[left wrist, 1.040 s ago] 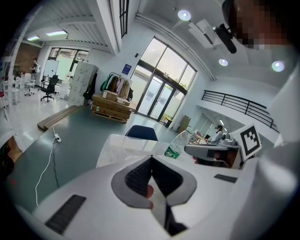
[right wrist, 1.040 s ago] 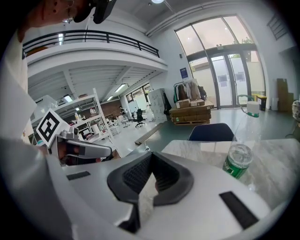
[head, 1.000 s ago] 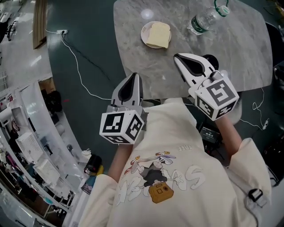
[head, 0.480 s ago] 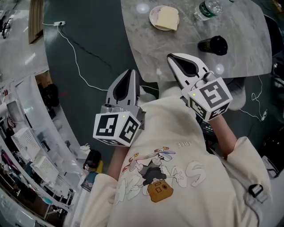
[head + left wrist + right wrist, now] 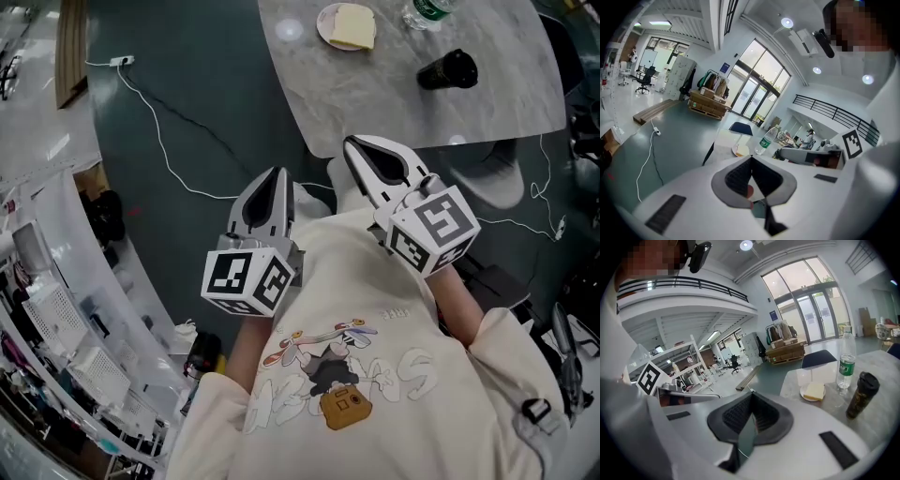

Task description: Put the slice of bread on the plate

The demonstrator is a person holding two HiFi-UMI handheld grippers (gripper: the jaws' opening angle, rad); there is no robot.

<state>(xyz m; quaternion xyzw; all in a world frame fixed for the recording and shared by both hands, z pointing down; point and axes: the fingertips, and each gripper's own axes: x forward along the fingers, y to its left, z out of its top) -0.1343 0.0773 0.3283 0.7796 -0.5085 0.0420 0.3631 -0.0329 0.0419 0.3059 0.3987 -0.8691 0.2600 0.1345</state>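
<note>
The slice of bread (image 5: 353,25) lies on a small white plate (image 5: 327,25) at the far side of the grey marble table (image 5: 375,94); the right gripper view shows the same bread (image 5: 814,390) on its plate (image 5: 804,393). My left gripper (image 5: 279,175) hangs over the dark floor, well short of the table, jaws shut and empty. My right gripper (image 5: 354,145) sits just off the table's near edge, also shut with nothing in it. In the left gripper view the plate (image 5: 739,150) is small and far ahead of the shut left gripper (image 5: 751,158).
A clear water bottle (image 5: 427,11) with a green label and a dark tumbler (image 5: 448,69) lying on its side are on the table near the plate. A white cable (image 5: 159,131) runs across the floor at left. Shelving (image 5: 56,309) lines the left side.
Both grippers have drawn back from the table toward the person's body. The table, plate and bottle have slid toward the top of the head view. Both jaws stayed shut.
</note>
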